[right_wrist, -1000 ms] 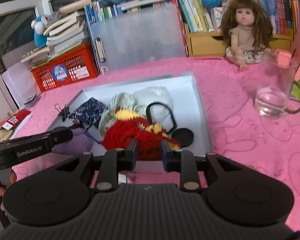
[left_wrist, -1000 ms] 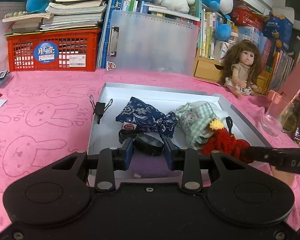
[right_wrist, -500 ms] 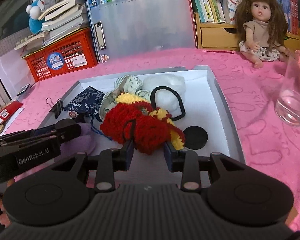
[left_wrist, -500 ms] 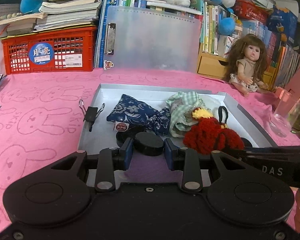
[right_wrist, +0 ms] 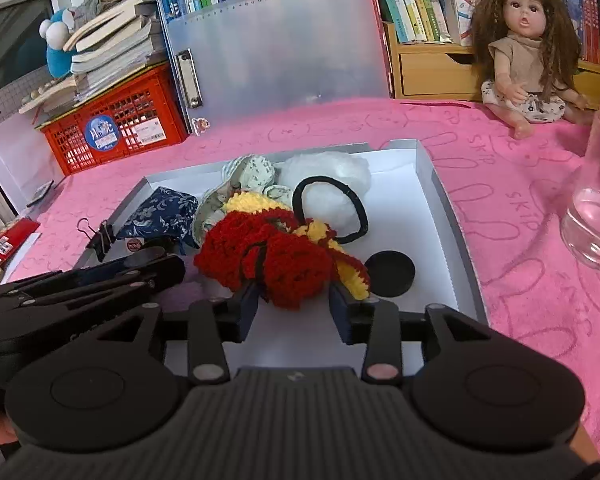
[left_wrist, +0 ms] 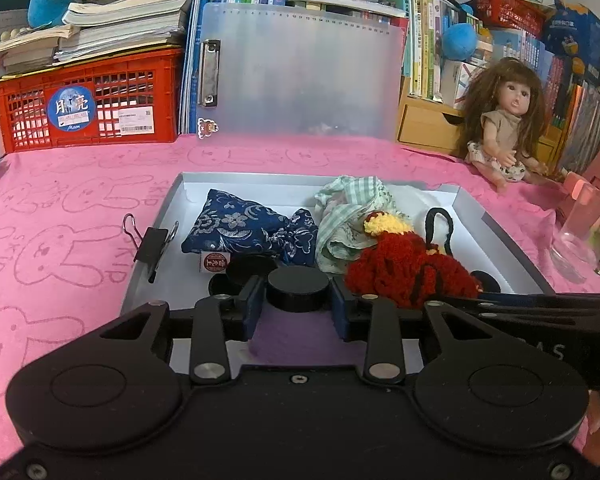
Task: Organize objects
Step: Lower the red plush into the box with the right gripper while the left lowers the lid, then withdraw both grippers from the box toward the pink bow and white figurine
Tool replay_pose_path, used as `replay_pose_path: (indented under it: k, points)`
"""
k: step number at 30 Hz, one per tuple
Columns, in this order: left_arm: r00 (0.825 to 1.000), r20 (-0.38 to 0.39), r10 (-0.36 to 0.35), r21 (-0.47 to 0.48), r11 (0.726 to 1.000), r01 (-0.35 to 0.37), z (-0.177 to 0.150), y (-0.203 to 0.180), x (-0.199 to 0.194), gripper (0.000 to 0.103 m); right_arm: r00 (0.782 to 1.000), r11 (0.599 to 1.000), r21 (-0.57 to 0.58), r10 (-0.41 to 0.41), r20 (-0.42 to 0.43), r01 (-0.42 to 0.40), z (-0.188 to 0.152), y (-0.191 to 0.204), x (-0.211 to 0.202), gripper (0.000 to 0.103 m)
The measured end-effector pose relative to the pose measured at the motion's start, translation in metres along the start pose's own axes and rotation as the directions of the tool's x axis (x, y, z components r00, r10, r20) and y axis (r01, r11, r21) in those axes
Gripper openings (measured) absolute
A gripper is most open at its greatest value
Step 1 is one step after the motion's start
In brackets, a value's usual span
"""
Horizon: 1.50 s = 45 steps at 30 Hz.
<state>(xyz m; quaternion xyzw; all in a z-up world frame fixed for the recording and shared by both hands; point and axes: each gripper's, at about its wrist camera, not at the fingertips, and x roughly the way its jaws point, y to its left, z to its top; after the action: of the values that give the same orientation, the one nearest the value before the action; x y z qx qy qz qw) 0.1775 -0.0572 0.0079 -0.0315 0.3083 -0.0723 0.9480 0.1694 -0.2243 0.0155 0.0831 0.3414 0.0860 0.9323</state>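
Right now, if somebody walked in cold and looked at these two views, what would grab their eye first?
Probably the red and yellow crocheted toy, heaped in the grey tray on the pink bunny-print cloth; the right gripper has its jaws opening around it. Next, the long-haired doll sitting against the bookshelf at the back right. In the left wrist view, the left gripper has a black round lid between its opening jaws.

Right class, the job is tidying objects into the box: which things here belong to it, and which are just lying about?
Belongs to the job:
- grey box
- black disc between the opening left gripper
- red and yellow knitted piece between the opening right gripper
- blue pouch

Lying about:
- doll
- glass
- red crate
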Motion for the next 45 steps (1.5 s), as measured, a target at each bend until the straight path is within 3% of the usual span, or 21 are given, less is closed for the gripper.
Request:
replay_pose_path:
  k: [7,21,34,45]
  points:
    - [1.0,0.007,-0.022,-0.004,1.0,0.022,-0.002,0.005,-0.016,0.044,0.999,1.0,0.011,0.022,0.036,-0.022,0.001,-0.008,-0.019,0.065]
    - [0.993,0.06,-0.099,0.067,0.993,0.095,-0.013,0.009,-0.079,0.072,0.991,0.997,-0.007,0.08,0.107,-0.079,-0.013,-0.02,-0.068,0.081]
    - [0.994,0.059,-0.09,0.097,0.992,0.084,-0.041,0.032,-0.116,0.077,0.989,0.991,-0.095,0.103,0.105,-0.093,-0.041,-0.017,-0.094,0.087]
    - [0.997,0.028,-0.069,0.107,0.992,0.066,-0.072,0.042,-0.124,0.081,0.993,0.977,-0.192,0.101,0.057,-0.089,-0.065,0.009,-0.086,0.087]
